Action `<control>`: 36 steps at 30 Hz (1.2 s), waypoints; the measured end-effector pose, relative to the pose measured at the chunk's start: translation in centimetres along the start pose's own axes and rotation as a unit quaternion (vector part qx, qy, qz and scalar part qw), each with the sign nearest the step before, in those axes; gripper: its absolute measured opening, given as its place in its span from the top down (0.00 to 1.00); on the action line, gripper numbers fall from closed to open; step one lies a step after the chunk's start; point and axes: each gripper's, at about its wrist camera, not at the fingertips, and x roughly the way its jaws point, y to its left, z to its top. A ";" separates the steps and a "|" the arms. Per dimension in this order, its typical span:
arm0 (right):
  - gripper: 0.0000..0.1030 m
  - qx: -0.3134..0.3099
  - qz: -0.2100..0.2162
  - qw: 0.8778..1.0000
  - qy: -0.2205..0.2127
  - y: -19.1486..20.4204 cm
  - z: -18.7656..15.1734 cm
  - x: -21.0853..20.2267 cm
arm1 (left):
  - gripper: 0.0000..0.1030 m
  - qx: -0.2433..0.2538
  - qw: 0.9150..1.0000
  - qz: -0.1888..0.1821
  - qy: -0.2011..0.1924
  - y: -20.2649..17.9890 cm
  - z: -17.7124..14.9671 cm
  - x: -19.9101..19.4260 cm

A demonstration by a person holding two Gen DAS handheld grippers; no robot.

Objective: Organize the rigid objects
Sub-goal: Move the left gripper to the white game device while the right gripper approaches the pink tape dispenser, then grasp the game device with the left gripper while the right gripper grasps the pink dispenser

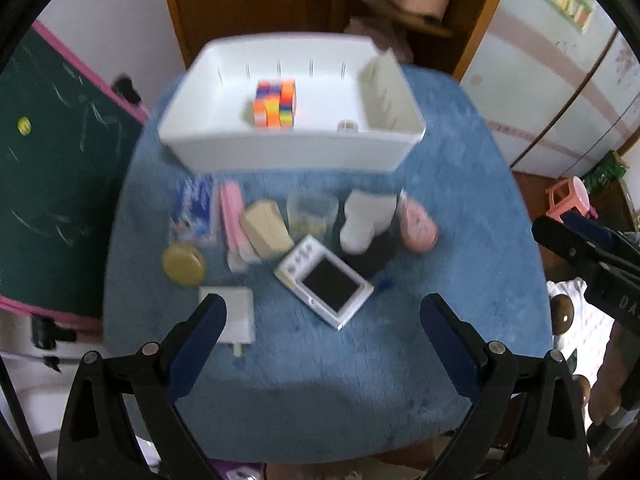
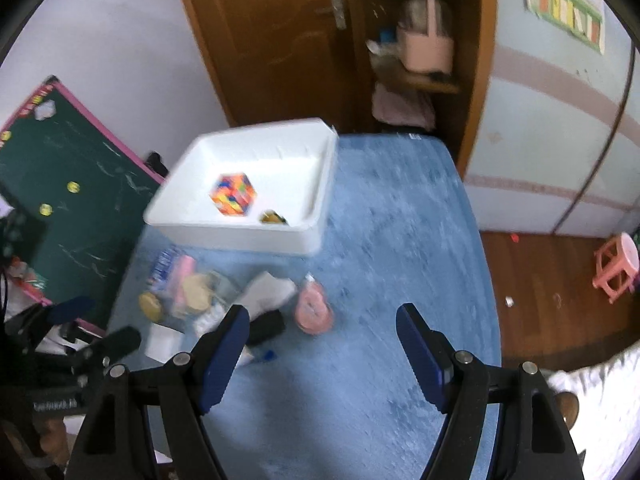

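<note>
Blue pads: the left gripper (image 1: 322,320) is standing wide apart with nothing between its fingers (image 1: 208,320), hovering above the blue plush cloth (image 1: 320,392); the right gripper (image 2: 322,332) is likewise gaping wide and carrying nothing.
Nearest thing: the white handheld game console (image 1: 326,280) is lying flat just ahead of the left gripper, near the middle of the table.
Handling: it is looking stiff, light and smooth-cased, so probably slippery; pinching across its two long edges seems safest, keeping off the dark screen.
Bin: the white storage bin (image 1: 280,148) is sitting at the table's far edge, already holding a colourful puzzle cube (image 1: 275,103).
Hard to read: motion blur is smearing the clutter; the gold lid (image 1: 184,265), pink case (image 1: 418,224) and white bottle (image 1: 366,220) are only guesses, and a dark object behind the console is staying unidentified.
</note>
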 end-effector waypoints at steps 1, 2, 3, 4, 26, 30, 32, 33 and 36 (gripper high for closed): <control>0.26 0.004 0.001 1.000 0.009 -0.3 -0.4 1.0 | 0.05 -0.007 1.000 0.000 0.010 0.1 -0.1 0.8; 0.26 0.006 -0.001 1.000 0.014 -0.5 -0.7 1.6 | 0.05 -0.014 1.000 0.002 0.017 0.3 -0.1 1.6; 0.26 0.008 -0.002 1.000 0.024 -0.8 -1.1 2.6 | 0.05 -0.021 1.000 0.007 0.022 0.4 -0.1 2.3; 0.26 0.009 -0.001 1.000 0.028 -0.9 -1.4 3.3 | 0.05 -0.030 0.999 0.012 0.031 0.6 0.0 3.2; 0.26 -0.051 0.006 0.996 0.075 1.3 -3.6 15.3 | 0.05 -0.238 0.963 0.036 0.123 3.5 1.0 13.0; 0.26 -0.054 0.006 0.995 0.079 1.5 -3.4 16.3 | 0.05 -0.267 0.956 0.039 0.117 4.0 0.7 13.6; 0.26 -0.054 0.007 0.995 0.080 1.6 -3.3 16.5 | 0.05 -0.281 0.952 0.040 0.118 4.3 0.6 13.9; 0.26 -0.054 0.007 0.995 0.081 1.6 -3.2 16.7 | 0.05 -0.286 0.950 0.045 0.118 4.4 0.6 14.0; 0.26 -0.052 0.008 0.995 0.085 1.6 -3.2 17.1 | 0.06 -0.292 0.947 0.060 0.117 4.4 0.9 14.3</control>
